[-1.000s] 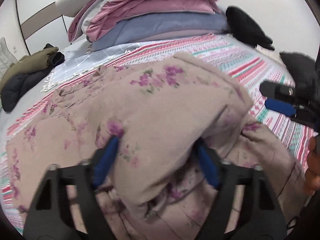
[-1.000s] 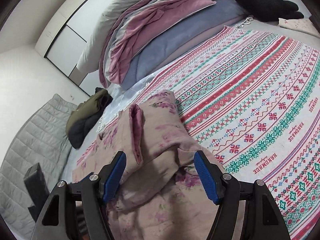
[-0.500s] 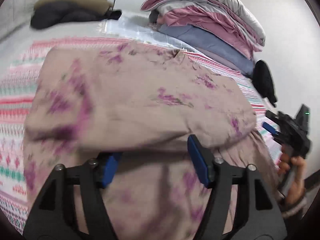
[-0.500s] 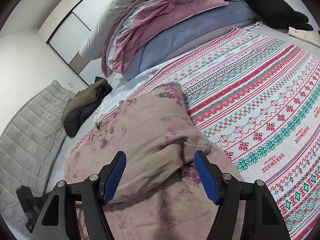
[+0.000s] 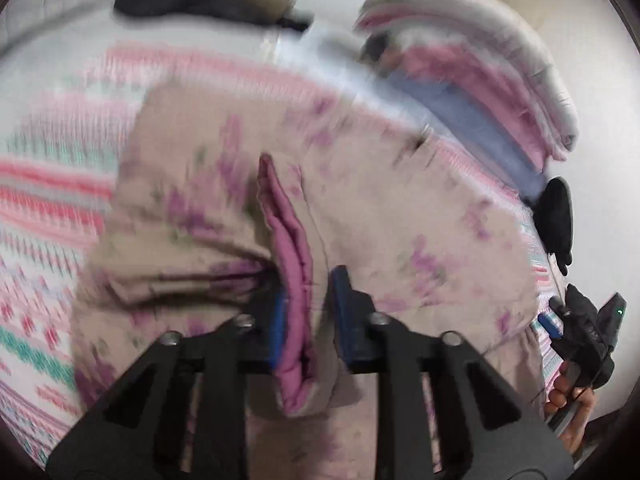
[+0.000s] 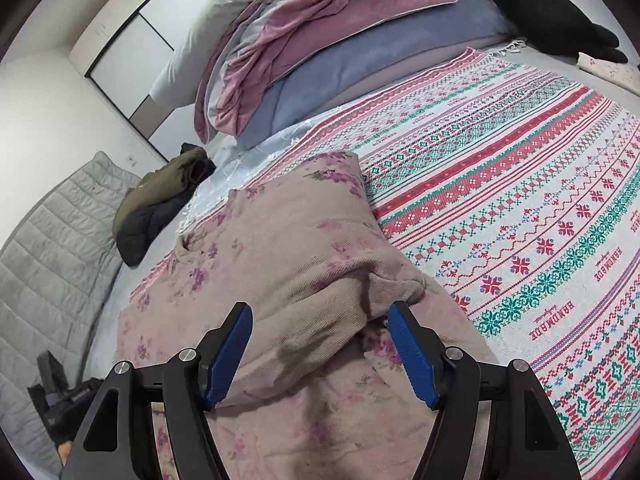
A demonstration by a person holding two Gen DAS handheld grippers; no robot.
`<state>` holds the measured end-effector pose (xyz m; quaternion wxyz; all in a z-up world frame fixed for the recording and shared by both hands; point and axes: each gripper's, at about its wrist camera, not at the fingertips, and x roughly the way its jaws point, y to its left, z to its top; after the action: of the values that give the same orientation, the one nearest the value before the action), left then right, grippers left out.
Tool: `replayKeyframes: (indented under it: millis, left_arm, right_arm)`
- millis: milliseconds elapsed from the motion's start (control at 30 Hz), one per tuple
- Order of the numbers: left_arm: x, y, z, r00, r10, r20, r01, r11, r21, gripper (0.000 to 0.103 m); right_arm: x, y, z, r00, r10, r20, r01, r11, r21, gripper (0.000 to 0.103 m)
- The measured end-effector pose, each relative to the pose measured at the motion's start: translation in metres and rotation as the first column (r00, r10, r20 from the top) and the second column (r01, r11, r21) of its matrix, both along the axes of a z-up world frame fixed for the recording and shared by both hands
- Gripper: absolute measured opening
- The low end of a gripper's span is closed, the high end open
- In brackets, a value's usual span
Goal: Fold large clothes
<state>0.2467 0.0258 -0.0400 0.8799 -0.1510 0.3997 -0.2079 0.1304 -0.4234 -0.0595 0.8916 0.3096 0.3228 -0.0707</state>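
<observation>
A large beige garment with purple flowers lies partly folded on the patterned bedspread. It also fills the blurred left wrist view. My left gripper is shut on the garment's pink-lined edge, which stands up between the blue pads. My right gripper is open and empty, just above the folded garment's near end. The right gripper also shows at the right edge of the left wrist view.
A stack of pink, grey and blue bedding sits at the bed's head. A black cushion lies at the far right. An olive and dark jacket lies at the far left by a grey quilted mat.
My left gripper has closed from open onto the garment's pink-lined edge and swung round. The garment's upper part has been laid flatter. My right gripper stays open, nearly still.
</observation>
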Motion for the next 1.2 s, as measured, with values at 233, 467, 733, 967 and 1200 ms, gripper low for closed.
replayKeyframes:
  millis: [233,467,733,967,1200]
  left_arm:
    - [0.009,-0.001,-0.025,0.995,0.094,-0.016,-0.088,0.969,0.233,0.024]
    - [-0.024,-0.005,0.012,0.973,0.105,0.205,-0.146,0.970,0.197,0.057]
    - [-0.008,-0.014,-0.033,0.995,0.051,0.083,-0.077,0.937,0.341,0.063]
    - [-0.046,0.007,-0.005,0.998,0.061,0.011,-0.061,0.953,0.297,0.075]
    - [-0.112,0.037,0.019,1.000,0.029,0.012,-0.031,0.964,0.262,0.087]
  right_arm:
    - [-0.001,0.006,0.007,1.000,-0.013,0.023,0.015,0.997,-0.082,0.072]
    - [0.006,0.027,0.012,1.000,0.016,0.001,-0.015,0.976,-0.216,0.072]
    - [0.036,0.033,-0.031,0.982,-0.009,-0.189,-0.056,0.941,-0.334,0.072]
    - [0.013,0.035,-0.002,0.988,0.018,-0.155,-0.060,0.961,-0.272,0.072]
    - [-0.044,0.069,0.059,0.990,0.138,-0.039,-0.143,0.935,-0.326,0.080]
